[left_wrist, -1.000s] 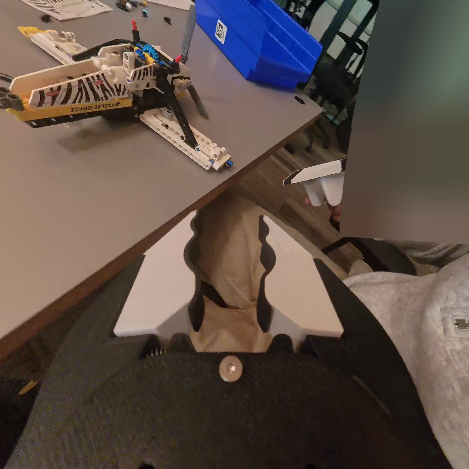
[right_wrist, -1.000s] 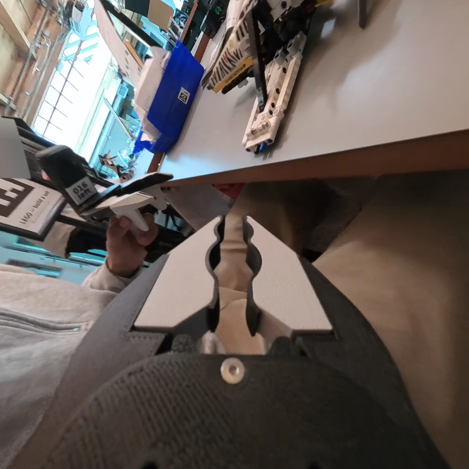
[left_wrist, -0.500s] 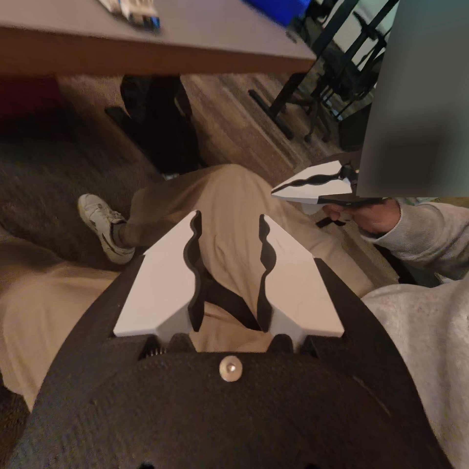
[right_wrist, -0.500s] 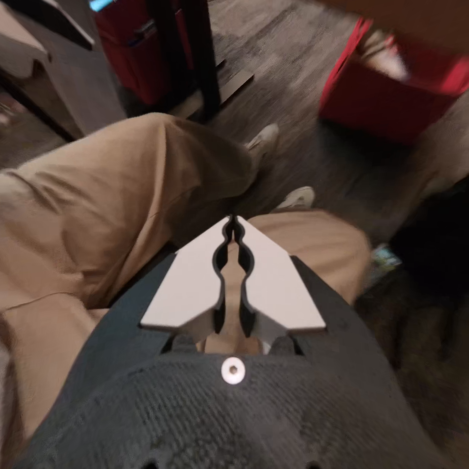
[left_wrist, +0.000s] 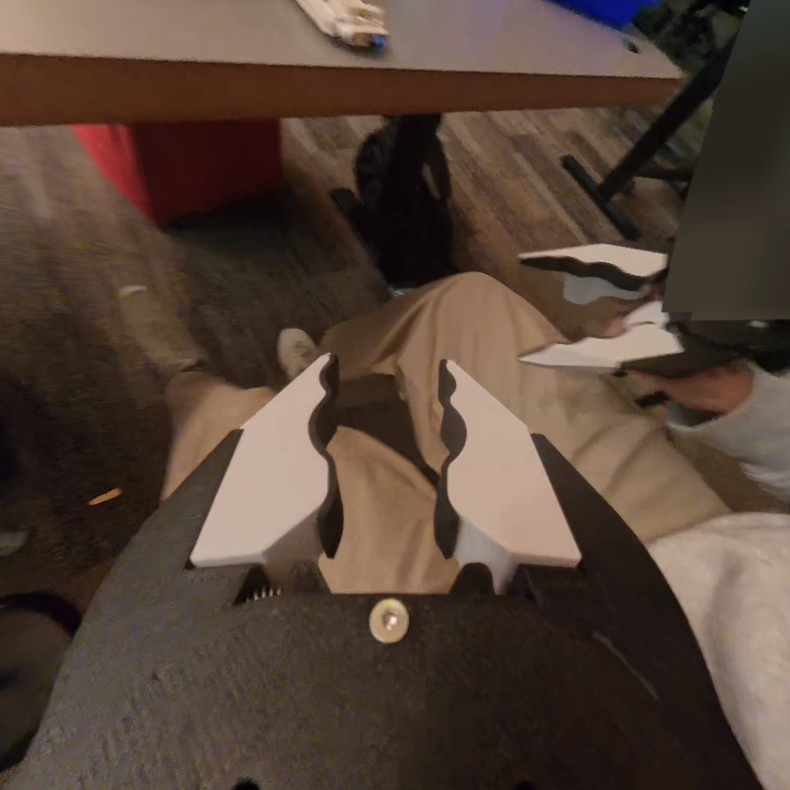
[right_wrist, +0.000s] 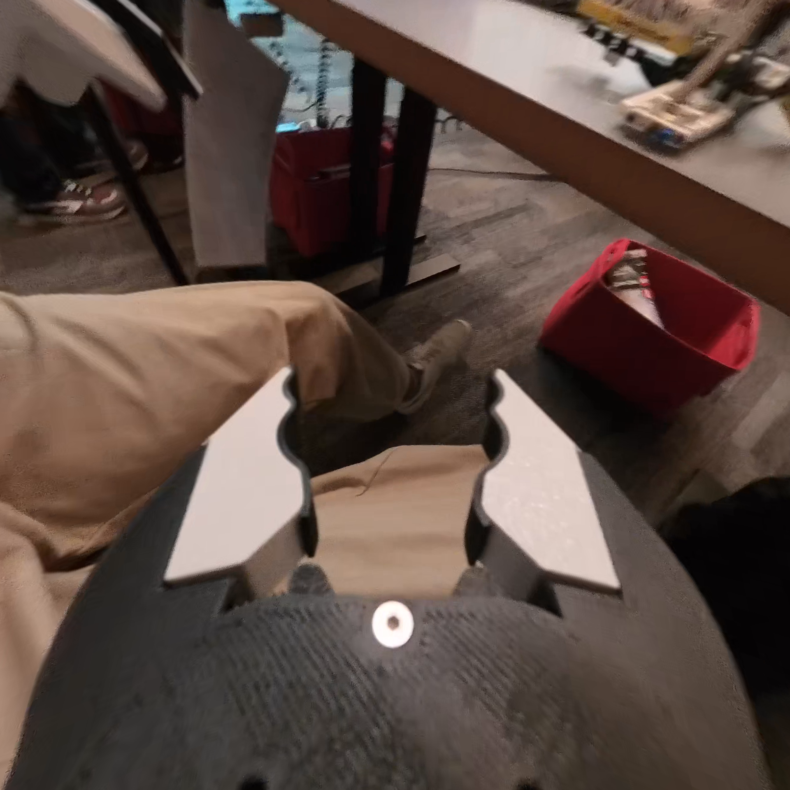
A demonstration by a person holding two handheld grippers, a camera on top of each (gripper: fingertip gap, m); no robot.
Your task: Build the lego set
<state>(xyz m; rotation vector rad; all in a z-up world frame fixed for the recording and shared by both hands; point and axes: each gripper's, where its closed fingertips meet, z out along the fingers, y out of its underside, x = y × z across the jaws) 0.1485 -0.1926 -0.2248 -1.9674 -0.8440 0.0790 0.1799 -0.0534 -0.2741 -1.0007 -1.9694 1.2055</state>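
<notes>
The lego model sits on the grey table (left_wrist: pixel 470 47); only its white front end (left_wrist: pixel 346 23) shows at the top edge of the left wrist view. In the right wrist view the blurred model (right_wrist: pixel 684 102) lies at the top right on the table (right_wrist: pixel 555 72). My left gripper (left_wrist: pixel 387 367) is open and empty, held below the table edge over the person's tan trousers. My right gripper (right_wrist: pixel 393 380) is wide open and empty, also over the lap. It shows in the left wrist view (left_wrist: pixel 523 310) at the right, jaws apart.
The table's brown edge (left_wrist: pixel 342 96) runs above both grippers. A red bin (right_wrist: pixel 658 329) stands on the carpet under the table, another red box (right_wrist: pixel 325 188) behind a black table leg (right_wrist: pixel 402 184). The person's legs and shoes (right_wrist: pixel 440 346) lie below.
Both grippers dropped from table height to over the lap. In the last half second both views tilted up a little and the right gripper went from shut to wide open.
</notes>
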